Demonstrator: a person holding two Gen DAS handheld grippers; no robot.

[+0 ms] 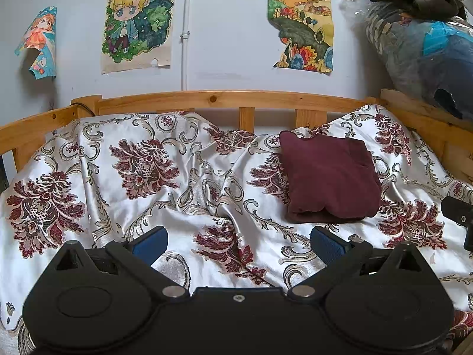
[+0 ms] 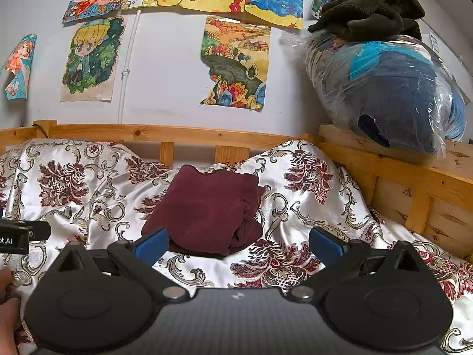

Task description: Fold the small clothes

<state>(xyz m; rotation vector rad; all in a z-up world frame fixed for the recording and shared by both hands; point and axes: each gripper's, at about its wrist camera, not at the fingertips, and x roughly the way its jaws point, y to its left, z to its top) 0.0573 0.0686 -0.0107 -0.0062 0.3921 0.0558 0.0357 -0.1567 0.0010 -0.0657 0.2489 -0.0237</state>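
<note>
Wooden bed frame (image 2: 189, 132) w/ rumpled floral satin cover (image 1: 142, 195). Plastic-wrapped bundle (image 2: 393, 88) sits on the frame's right rail, dark fleece (image 2: 372, 11) piled on top. Drawings (image 2: 236, 62) taped on the wall behind. Folded maroon garment (image 2: 207, 210) lies on the cover, right of centre. Right gripper (image 2: 238, 244) jaws wide, garment's near edge between the tips; left gripper (image 1: 238, 242) wide over bare cover, holding nothing.

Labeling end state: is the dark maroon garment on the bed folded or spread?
Folded. The dark maroon fabric garment lies as a compact layered bundle on the floral satin bedspread, stacked edges showing at its near side; neither gripper holds it.
</note>
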